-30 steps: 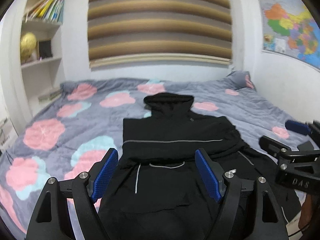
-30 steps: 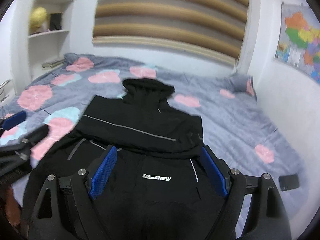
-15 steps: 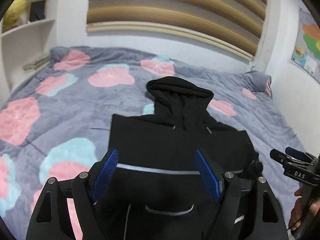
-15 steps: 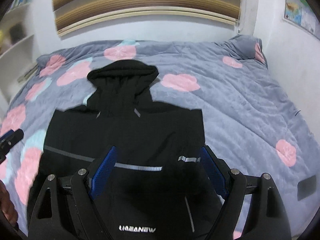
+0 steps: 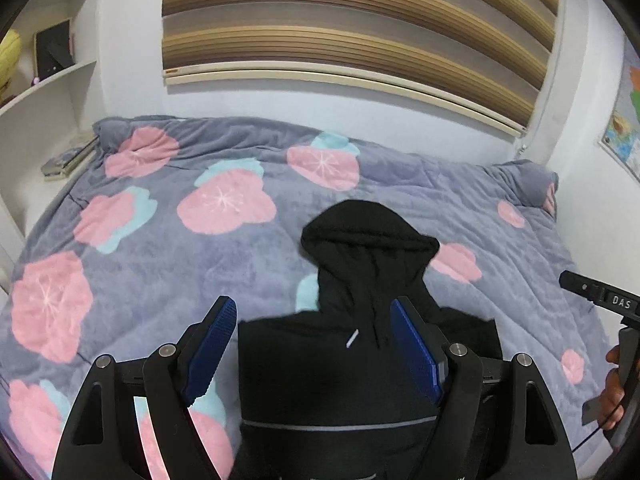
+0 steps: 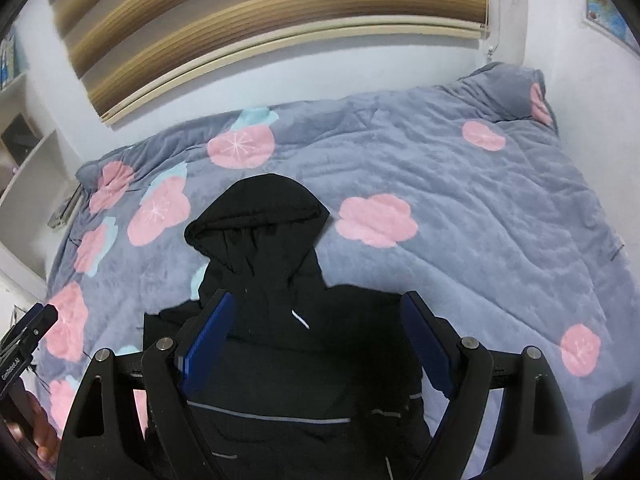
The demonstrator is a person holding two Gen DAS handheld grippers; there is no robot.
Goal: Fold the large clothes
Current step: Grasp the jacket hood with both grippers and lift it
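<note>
A black hooded jacket (image 5: 360, 368) lies flat on the bed, hood (image 5: 368, 232) pointing toward the far wall and a thin grey stripe across its body. My left gripper (image 5: 314, 344) hovers open over the jacket's left shoulder with nothing between its blue pads (image 5: 212, 344). In the right wrist view the jacket (image 6: 288, 384) and its hood (image 6: 260, 216) fill the lower middle. My right gripper (image 6: 318, 340) hangs open above the collar and right shoulder, empty. Each gripper shows at the edge of the other's view: the right gripper (image 5: 600, 298), the left gripper (image 6: 24, 332).
The bed carries a grey quilt (image 5: 160, 264) with pink flowers. A pillow (image 6: 508, 88) sits at the far right corner. White shelves (image 5: 44, 92) stand left, a striped blind (image 5: 352, 20) hangs behind, a map (image 5: 624, 136) is on the right wall. A small dark flat object (image 6: 610, 404) lies on the quilt's right side.
Both grippers have travelled forward over the jacket, from its lower half up to the shoulders and hood. Their jaws stayed open and empty. The jacket itself has not shifted.
</note>
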